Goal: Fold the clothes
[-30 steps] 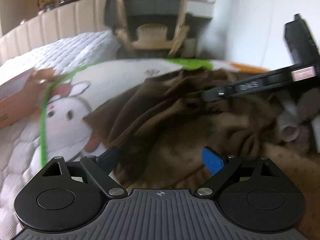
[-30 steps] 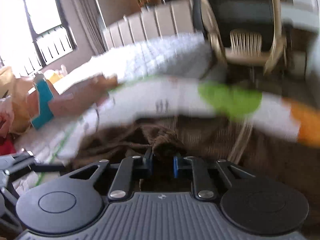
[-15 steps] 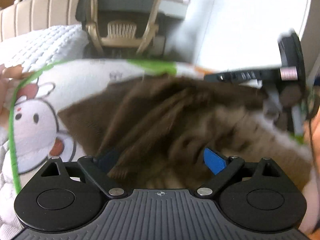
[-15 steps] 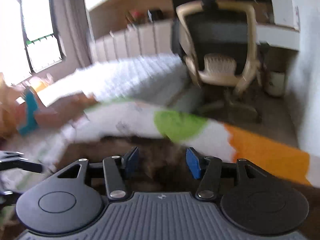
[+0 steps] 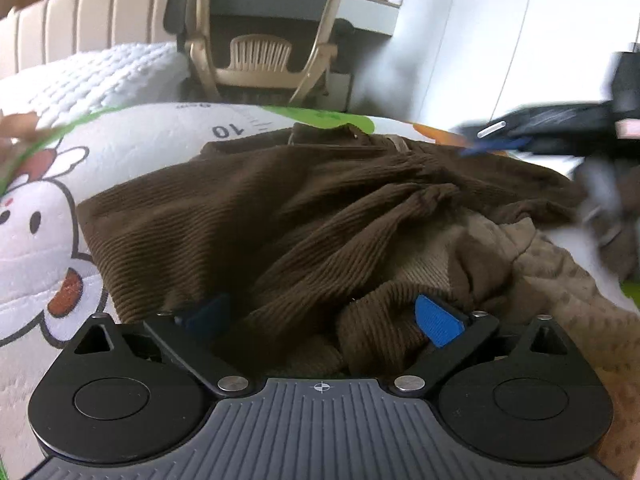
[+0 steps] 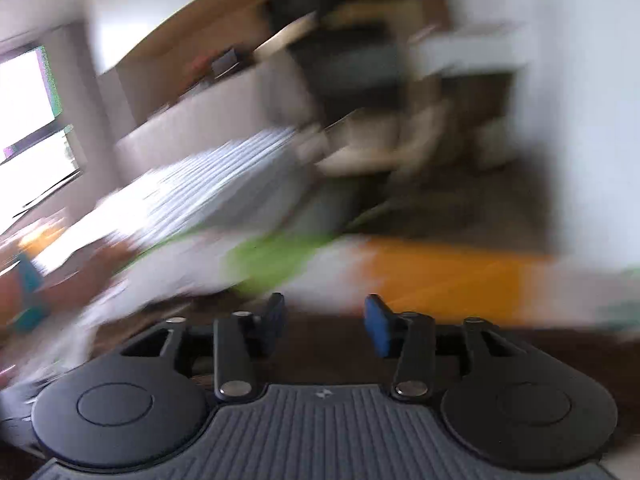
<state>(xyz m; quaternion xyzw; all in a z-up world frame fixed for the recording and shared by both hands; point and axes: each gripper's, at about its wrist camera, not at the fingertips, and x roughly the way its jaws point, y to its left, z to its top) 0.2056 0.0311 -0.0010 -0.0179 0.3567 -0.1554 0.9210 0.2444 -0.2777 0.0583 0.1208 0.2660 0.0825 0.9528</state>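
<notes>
**Corduroy heap between two loosened grippers**

Corduroy garment (image 5: 280,216) — brown, crumpled — lies on the cartoon-print mat (image 5: 132,152) on the bed. The left gripper (image 5: 320,316) has its jaws spreading wide, folds bunched between them but not pinched. The right gripper (image 6: 324,320), blurred, at three o'clock in the left view — jaws easing inward, nothing gripped.
</notes>
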